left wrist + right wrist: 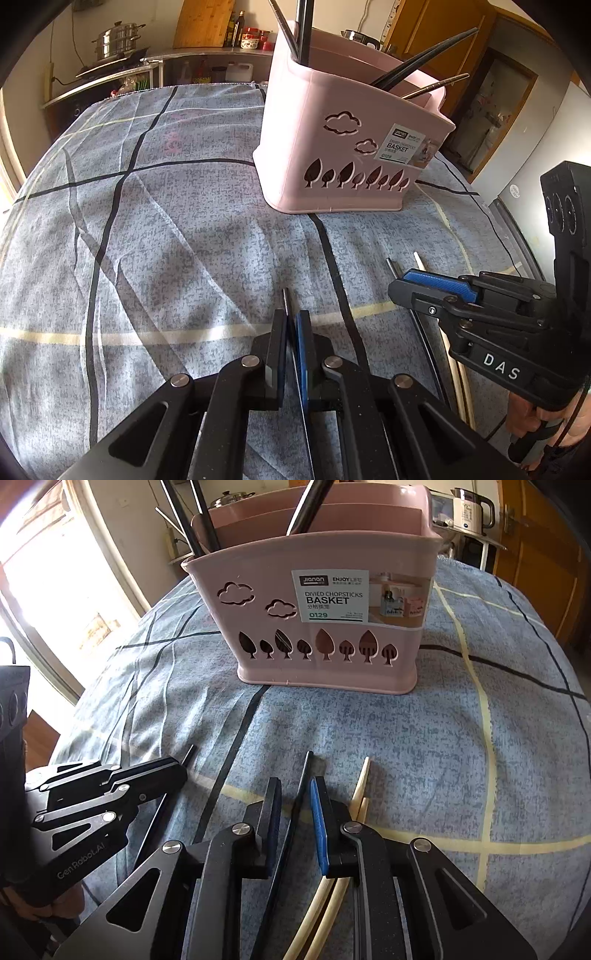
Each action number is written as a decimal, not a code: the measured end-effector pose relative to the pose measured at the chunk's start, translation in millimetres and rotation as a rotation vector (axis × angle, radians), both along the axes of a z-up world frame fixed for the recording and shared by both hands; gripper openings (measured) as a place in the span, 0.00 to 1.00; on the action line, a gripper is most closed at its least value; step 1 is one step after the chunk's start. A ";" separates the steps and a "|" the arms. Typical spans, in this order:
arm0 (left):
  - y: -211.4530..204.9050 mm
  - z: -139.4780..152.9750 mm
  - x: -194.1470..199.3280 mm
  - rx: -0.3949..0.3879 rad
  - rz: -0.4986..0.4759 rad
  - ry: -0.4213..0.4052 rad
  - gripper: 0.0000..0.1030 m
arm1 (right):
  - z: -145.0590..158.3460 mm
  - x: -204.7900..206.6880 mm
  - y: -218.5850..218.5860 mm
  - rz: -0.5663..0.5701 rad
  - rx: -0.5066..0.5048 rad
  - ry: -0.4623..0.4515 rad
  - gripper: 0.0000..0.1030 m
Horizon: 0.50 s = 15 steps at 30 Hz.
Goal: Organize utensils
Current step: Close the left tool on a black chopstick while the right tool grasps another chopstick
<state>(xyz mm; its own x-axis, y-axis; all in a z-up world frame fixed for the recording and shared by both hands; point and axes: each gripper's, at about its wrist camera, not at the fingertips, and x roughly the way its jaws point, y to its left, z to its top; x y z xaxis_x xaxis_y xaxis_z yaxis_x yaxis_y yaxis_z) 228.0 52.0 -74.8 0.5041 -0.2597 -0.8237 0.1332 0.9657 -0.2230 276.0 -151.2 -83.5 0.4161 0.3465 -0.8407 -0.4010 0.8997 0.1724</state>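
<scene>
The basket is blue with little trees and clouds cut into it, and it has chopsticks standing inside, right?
Almost. The basket is pink, not blue; the right wrist view shows it clearly. The blue you see is the cloth it stands on. The tree and cloud cutouts are there, and dark chopsticks do stand inside it.

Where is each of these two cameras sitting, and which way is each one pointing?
Left wrist view: rides on the left claw, facing forward over the blue checked cloth to the pink basket; its pads pinch a dark chopstick, and the right claw enters from the right.
Right wrist view: rides on the right claw, facing the basket's label side; a dark chopstick lies between its pads, pale chopsticks beside it, the left claw at left.
Shared: basket, cloth, both claws.
</scene>
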 end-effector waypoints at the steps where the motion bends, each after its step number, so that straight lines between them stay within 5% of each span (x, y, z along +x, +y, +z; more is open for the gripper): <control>1: -1.3 0.1 0.4 0.006 0.001 -0.003 0.05 | 0.1 0.3 0.9 -0.003 -0.009 -0.007 0.12; 9: -17.5 3.7 6.7 0.076 -0.012 -0.007 0.05 | 2.2 0.9 6.8 0.002 -0.035 -0.016 0.06; 15: -16.1 11.6 15.5 0.046 -0.008 0.024 0.04 | 13.0 1.1 -0.5 -0.008 0.035 -0.006 0.05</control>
